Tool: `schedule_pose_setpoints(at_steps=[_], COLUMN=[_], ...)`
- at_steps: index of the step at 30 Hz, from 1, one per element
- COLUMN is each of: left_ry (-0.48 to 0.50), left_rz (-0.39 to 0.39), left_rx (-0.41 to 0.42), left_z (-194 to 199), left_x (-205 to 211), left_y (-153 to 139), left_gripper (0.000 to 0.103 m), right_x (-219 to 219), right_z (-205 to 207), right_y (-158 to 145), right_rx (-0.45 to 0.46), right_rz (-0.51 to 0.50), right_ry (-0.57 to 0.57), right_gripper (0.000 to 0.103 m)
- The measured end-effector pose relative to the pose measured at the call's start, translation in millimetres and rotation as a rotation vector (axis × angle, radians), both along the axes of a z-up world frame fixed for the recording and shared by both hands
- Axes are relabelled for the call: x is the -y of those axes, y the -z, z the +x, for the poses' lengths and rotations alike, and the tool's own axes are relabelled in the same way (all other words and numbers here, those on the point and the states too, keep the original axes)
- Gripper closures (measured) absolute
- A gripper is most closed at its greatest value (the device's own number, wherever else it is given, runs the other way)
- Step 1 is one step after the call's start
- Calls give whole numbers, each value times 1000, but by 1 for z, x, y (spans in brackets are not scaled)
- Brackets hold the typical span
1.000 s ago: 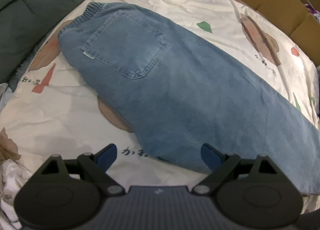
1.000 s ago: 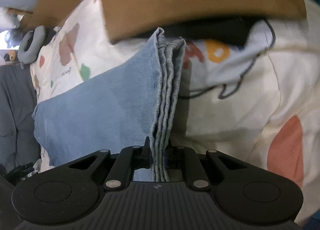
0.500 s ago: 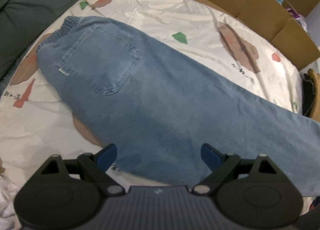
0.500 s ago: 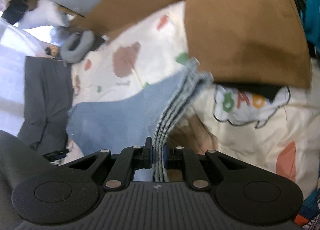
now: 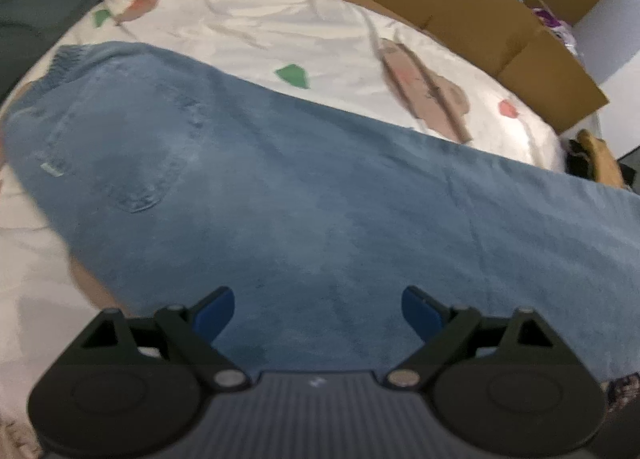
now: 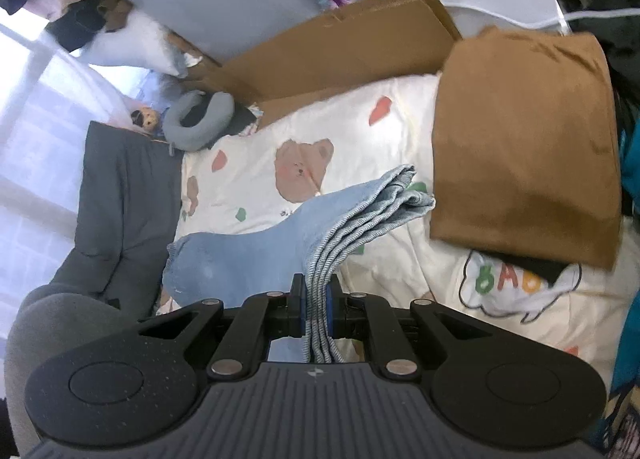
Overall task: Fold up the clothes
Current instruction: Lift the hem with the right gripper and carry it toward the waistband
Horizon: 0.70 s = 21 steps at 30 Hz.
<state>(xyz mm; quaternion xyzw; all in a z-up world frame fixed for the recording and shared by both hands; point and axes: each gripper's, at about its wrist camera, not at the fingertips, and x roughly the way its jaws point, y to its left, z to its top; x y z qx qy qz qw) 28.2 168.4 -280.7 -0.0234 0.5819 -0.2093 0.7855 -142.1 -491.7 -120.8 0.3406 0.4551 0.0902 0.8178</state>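
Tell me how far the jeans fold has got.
Done: the jeans lie halved lengthwise on the bedsheet. In hand: the right tongs pinch the stacked hems, raised off the sheet. Left: carrying the hems over to the waistband; the left tongs hover open, gripping nothing.

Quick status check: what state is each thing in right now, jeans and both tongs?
Jeans: lying on the bed, pocket side up, hem end lifted.
Left tongs: open, empty, over the jeans.
Right tongs: shut on the bunched hem layers.
Brown garment: folded, on the bed.
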Motion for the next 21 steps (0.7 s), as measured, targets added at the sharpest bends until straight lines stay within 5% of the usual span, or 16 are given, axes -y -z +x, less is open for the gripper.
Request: schedule_pose_setpoints(at_steps=[21], left_ry=[299], left_rz=[-296], left_rx=[-90], left_z=[17], left_x=[97], left_y=[49], left_gripper=[10], right_x=[62], right_z=[33], right_y=[-69], right_rx=[-64], right_rz=[-240], right_ry=[104], right_gripper=[95])
